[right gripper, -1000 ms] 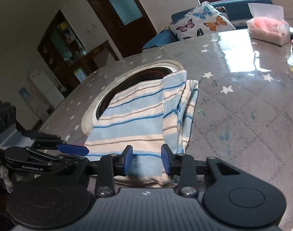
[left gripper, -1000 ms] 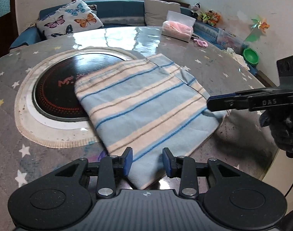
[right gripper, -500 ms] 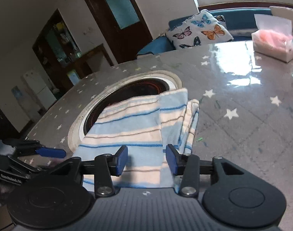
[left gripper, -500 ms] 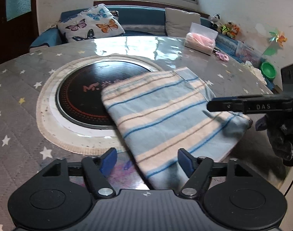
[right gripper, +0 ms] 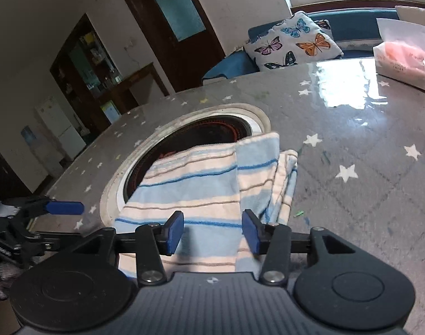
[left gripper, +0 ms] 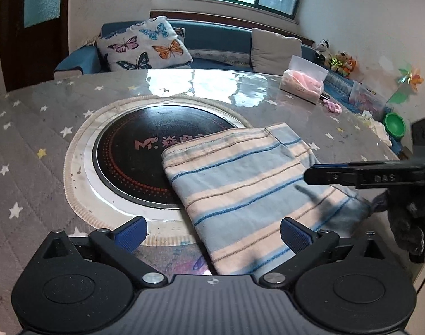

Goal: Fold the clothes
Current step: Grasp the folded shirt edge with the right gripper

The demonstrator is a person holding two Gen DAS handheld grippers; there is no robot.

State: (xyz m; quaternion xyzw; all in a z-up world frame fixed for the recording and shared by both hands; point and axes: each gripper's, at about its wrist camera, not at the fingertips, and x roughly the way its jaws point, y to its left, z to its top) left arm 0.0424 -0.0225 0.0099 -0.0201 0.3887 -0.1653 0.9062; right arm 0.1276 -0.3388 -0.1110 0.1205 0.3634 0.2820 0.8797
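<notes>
A folded garment [left gripper: 248, 184] with light blue and cream stripes lies flat on the round table, partly over the black hob [left gripper: 140, 162]. My left gripper [left gripper: 212, 233] stands at its near corner, its jaws opening wide, the cloth lying under the gap and no pad pressing on it. My right gripper [right gripper: 212, 229] hangs over the garment [right gripper: 209, 184] at its near edge, jaws opening, pads clear of the fabric. In the left wrist view one right finger [left gripper: 338, 175] reaches in from the right above the cloth. A blue left fingertip [right gripper: 63, 207] shows at the left of the right wrist view.
The table [left gripper: 31, 145] has a grey star-patterned cover under clear film. A pink tissue pack [left gripper: 303, 83] stands at the far right edge, also the tissue pack [right gripper: 405, 61]. A green bowl [left gripper: 394, 125] and a sofa with a butterfly cushion [left gripper: 145, 44] lie beyond.
Both grippers opened and drew back from the garment, the left one much wider. The cloth was let go and now lies flat on the table.
</notes>
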